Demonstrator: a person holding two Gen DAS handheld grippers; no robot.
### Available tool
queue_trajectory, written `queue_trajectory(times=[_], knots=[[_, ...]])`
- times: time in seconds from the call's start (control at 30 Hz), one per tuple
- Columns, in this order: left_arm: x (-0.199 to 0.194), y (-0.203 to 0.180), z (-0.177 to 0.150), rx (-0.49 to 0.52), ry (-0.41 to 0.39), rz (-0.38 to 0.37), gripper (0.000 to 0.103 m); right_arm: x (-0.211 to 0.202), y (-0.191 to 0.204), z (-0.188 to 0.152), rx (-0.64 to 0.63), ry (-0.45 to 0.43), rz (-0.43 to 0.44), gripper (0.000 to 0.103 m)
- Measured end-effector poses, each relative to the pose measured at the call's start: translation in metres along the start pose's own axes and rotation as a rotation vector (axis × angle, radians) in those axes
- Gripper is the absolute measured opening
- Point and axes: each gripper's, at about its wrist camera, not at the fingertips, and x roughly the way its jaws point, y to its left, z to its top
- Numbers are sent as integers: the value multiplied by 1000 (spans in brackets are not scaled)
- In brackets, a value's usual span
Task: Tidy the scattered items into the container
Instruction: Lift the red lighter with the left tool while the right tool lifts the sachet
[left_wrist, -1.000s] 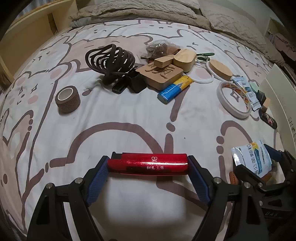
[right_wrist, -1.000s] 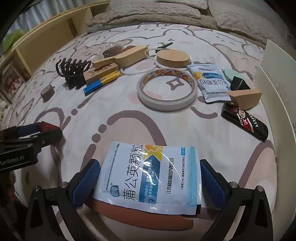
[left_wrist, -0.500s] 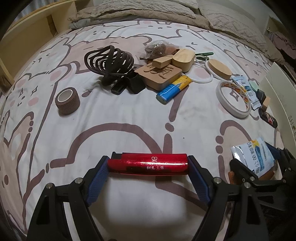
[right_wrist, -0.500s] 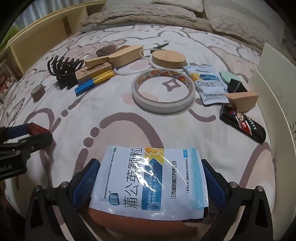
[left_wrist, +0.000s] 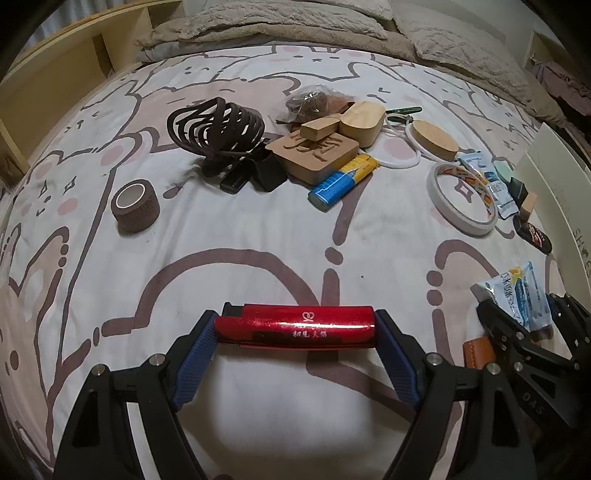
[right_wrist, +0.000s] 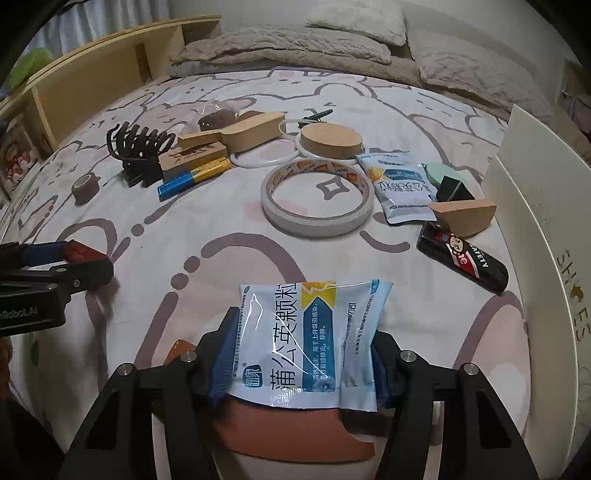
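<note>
My left tongs (left_wrist: 295, 332) clamp red lighter (left_wrist: 295, 328) endwise over bed (left_wrist: 236, 243). My right tongs (right_wrist: 301, 354) just closing, pads pressing buckled blue sachet (right_wrist: 306, 339). White container (right_wrist: 543, 236) at 3 o'clock.

Three lighters (left_wrist: 295, 326), two sachets (right_wrist: 306, 339), two tape rolls (right_wrist: 316, 195).

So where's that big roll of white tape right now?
The roll of white tape lies flat on the bedsheet, mid-frame in the right wrist view, just in front of the round wooden block and left of a medicine sachet.
</note>
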Motion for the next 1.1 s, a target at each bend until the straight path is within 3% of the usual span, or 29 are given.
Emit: queue_trajectory(times=[0.5, 1.1], knots=[[-15, -13, 6, 24, -54, -9, 83, -29, -4, 6, 28, -66, 32, 58], [-100, -60, 38, 100, -260, -44, 83, -107, -24, 33, 48, -232, 25, 58]])
